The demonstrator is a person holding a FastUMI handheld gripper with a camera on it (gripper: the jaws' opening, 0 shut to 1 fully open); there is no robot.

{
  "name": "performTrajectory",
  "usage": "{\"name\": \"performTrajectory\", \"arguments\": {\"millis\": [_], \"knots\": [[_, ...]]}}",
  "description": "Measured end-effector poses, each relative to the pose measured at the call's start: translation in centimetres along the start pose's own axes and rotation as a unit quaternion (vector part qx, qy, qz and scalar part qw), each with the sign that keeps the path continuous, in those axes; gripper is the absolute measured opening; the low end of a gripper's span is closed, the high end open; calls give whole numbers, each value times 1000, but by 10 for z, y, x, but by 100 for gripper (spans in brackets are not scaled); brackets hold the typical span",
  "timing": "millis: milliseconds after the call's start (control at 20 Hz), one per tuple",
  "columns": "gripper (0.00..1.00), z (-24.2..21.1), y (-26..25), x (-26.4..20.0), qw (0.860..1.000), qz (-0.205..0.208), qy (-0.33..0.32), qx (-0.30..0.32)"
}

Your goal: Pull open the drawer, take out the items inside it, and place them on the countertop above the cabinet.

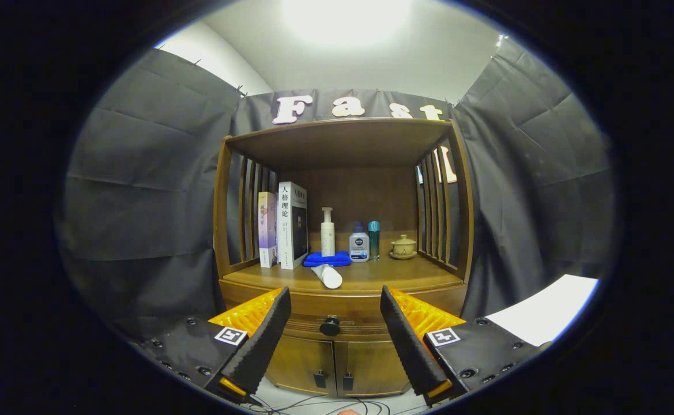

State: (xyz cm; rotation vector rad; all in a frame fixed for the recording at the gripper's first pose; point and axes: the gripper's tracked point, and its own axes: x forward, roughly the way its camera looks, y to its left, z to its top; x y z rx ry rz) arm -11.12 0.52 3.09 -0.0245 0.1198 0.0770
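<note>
Drawer [337, 320] sits shut just ahead of the claw [332, 323], its round knob [330, 325] between the wide-apart fingers, and a crooked grab could slip off the knob (the white tube [327, 275] beyond might roll).

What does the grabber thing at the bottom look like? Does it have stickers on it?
The hand-held gripper has two long wedge-shaped fingers with bumpy, textured inner faces. Each finger sits on a black block dotted with round screws. Each block carries a small square black-and-white marker, like a sticker, and ribbed orange plastic sits behind the fingers. The fingers stand apart, open, with the drawer knob beyond them.
</note>
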Motion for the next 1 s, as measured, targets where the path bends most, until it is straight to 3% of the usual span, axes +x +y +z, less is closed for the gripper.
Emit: {"name": "performTrajectory", "arguments": {"millis": [1000], "knots": [[97, 13, -3, -10, 1000, 23, -15, 4]]}}
